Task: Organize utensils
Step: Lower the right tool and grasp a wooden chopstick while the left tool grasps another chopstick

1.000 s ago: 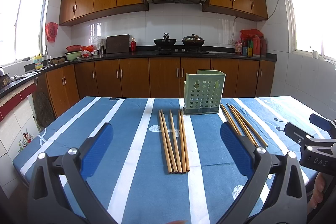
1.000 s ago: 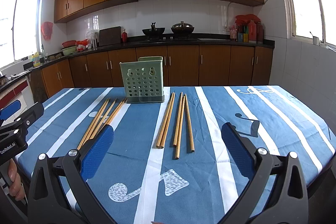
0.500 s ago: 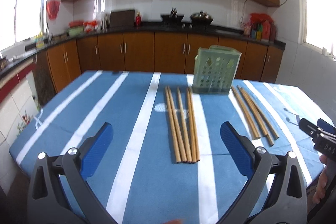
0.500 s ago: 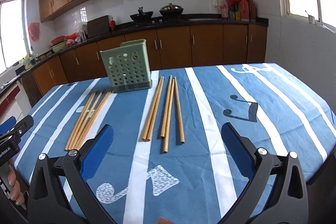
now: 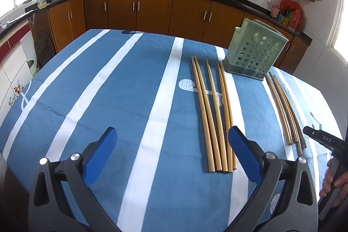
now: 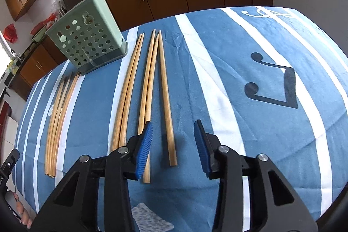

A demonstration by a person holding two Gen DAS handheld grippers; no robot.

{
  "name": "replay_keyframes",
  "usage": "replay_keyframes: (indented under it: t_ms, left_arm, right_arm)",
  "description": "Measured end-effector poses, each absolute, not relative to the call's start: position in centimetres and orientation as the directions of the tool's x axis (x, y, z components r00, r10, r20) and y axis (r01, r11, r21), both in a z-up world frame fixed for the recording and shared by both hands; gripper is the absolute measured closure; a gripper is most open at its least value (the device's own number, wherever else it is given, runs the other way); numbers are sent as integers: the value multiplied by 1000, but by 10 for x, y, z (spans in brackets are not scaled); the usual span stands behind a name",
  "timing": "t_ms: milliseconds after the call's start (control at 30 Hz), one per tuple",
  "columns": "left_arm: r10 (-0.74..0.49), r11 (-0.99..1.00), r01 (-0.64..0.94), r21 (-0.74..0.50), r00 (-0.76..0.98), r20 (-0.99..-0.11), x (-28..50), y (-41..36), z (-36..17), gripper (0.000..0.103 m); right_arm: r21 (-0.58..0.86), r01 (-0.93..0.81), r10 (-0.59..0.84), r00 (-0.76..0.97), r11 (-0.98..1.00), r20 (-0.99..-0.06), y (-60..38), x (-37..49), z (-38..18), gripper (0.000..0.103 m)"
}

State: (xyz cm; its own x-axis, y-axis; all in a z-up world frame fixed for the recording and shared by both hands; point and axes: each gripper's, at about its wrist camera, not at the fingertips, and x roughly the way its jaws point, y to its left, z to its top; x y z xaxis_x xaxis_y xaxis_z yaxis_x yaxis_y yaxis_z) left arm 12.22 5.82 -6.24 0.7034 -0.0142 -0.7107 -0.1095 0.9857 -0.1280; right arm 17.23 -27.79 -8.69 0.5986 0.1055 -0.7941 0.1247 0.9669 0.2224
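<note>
Kitchen backdrop, brown cabinets; blue striped tabletop (image 5: 108,84) carries everything.

Left wrist view: left gripper (image 5: 171,156) has its fingers wide, nothing between them, hovering over bare cloth just left of the near ends of the light chopsticks (image 5: 214,119). Green perforated holder (image 5: 254,53) stands upright at the far side, touching the far tips of that bundle. Darker chopsticks (image 5: 285,110) lie right of the holder. A person's hand (image 5: 332,179) grips the other tool at the right edge.

Right wrist view: right gripper (image 6: 173,142) is closing, fingers narrow. Single chopstick (image 6: 166,99) lies between the pads, its near end under the gap, and the pads aren't pressing on it. Left pad (image 6: 144,145) sits over the neighbouring pair (image 6: 150,82), so there's a risk of snagging two. Holder (image 6: 91,36) is far left. Thin chopsticks (image 6: 58,114) lie near the left edge.

My read on the step: grab that lone stick.
- Drop until the pad tips straddle only it.
- Nudge slightly right, away from the pair.
- Close near the end, but not at the very tip, or it'll pivot.
- Lift clear before swinging toward the holder.
- Tip it upright over the opening, then release.
</note>
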Motion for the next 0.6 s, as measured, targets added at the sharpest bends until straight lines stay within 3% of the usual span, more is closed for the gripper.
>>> replay_keyframes:
  t_ms: [33, 100, 200, 233, 500, 600]
  left_arm:
    - [-16, 987, -103, -123, 700, -714, 125, 58, -64, 6]
    - [-25, 990, -86, -115, 687, -726, 134, 56, -67, 21]
    - [-45, 993, -54, -105, 651, -758, 147, 48, -76, 42]
    - [-59, 993, -39, -108, 637, -769, 153, 45, -80, 45]
    - [-109, 993, 37, -109, 592, -799, 177, 26, -89, 79]
    - [-105, 994, 58, -88, 571, -814, 181, 20, -95, 85]
  right_arm:
    - [209, 121, 98, 591, 970, -801, -278, 176, -89, 69]
    - [172, 119, 68, 595, 978, -801, -274, 178, -92, 74]
    - [134, 122, 34, 600, 983, -799, -275, 177, -93, 89]
    - [139, 129, 34, 603, 982, -797, -278, 176, -93, 94]
    - [151, 125, 44, 609, 981, -792, -285, 174, -93, 94]
    - [152, 125, 46, 607, 980, -794, -285, 177, -93, 94]
